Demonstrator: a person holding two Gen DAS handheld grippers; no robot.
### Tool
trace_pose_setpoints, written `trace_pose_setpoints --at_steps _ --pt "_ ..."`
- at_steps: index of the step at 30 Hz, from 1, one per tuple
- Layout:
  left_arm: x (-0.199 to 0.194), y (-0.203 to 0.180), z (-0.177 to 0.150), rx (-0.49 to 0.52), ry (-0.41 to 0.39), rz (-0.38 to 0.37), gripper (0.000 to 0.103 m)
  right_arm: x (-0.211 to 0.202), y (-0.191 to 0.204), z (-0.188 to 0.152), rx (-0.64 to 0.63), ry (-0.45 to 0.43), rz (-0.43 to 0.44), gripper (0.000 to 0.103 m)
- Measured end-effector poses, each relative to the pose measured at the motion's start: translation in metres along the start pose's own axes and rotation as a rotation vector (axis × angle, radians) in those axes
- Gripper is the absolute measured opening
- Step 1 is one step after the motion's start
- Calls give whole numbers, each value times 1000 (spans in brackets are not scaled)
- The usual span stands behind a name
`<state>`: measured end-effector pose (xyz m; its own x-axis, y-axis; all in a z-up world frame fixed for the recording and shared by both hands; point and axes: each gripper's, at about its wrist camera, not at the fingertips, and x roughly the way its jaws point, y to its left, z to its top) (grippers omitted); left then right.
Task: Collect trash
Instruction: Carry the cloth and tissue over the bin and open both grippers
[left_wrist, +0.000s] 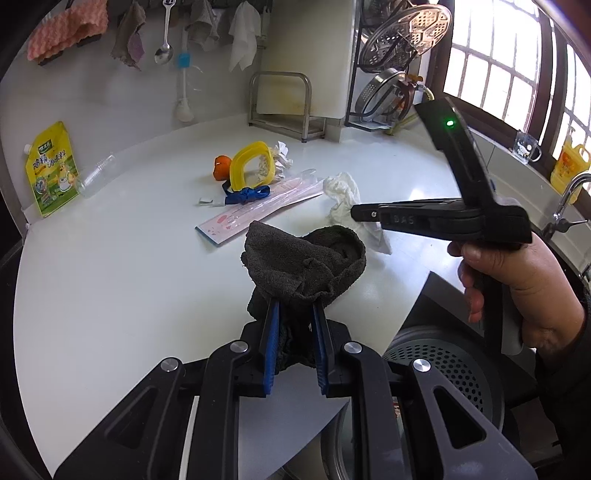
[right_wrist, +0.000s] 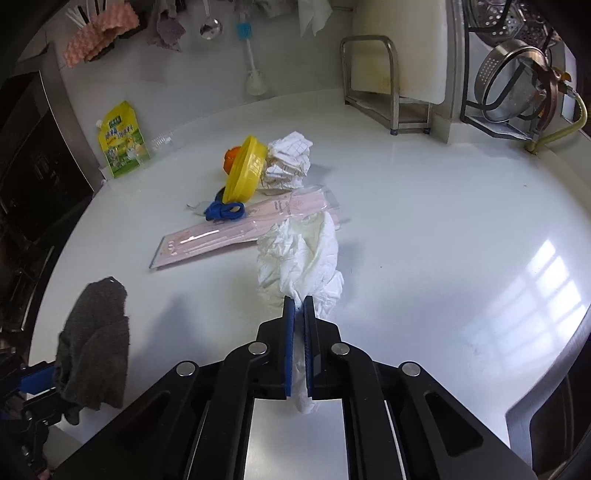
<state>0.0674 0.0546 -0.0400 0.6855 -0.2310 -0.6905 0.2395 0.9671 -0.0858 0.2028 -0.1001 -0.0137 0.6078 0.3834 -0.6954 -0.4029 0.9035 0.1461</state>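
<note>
**A:** What do your 2 grippers hold?

**B:** My left gripper (left_wrist: 295, 306) is clamped on a dark grey cloth (left_wrist: 303, 266). The blue pads (left_wrist: 271, 347) press it from both sides, and the cloth bunches up above the fingertips, over the white counter (left_wrist: 110, 295). My right gripper (right_wrist: 299, 306) is closed tight on a crumpled white tissue (right_wrist: 299, 254). Most of the tissue spreads in front of the fingers, and a tail of it hangs down between them.

**A:** Where is the other trash?

**B:** It lies farther back on the counter, in 1 small group. A long pink package (right_wrist: 236, 229) lies flat, and the far end of the tissue is at its near edge; I cannot tell if they touch. A blue ribbon (right_wrist: 225, 211) rests on the package. Behind it a yellow ring-shaped lid (right_wrist: 243, 173) stands on its edge, with an orange object (right_wrist: 232, 155) on its left and a ball of checked paper (right_wrist: 288, 162) on its right. Near the wall, a clear plastic bottle (left_wrist: 96, 177) lies beside a yellow-green pouch (left_wrist: 51, 170).

**A:** Do the 2 grippers touch?

**B:** No, they are apart. In the left view, the right one is on the right side.
</note>
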Motion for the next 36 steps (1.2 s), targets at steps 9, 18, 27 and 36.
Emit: trace_pose_setpoints --at_steps 9,18,27,36 --pt "-34 -31 -5 49 -34 -73 17 -107 -1 -42 -14 -117 75 5" --pt "-60 -73 -33 128 -7 -171 17 -164 2 -127 -11 -100 72 5" --pt "-54 -95 -68 174 75 -229 17 -176 11 -197 17 -21 50 5" --pt "-19 -109 -102 230 197 -261 17 -149 21 -241 44 83 50 5"
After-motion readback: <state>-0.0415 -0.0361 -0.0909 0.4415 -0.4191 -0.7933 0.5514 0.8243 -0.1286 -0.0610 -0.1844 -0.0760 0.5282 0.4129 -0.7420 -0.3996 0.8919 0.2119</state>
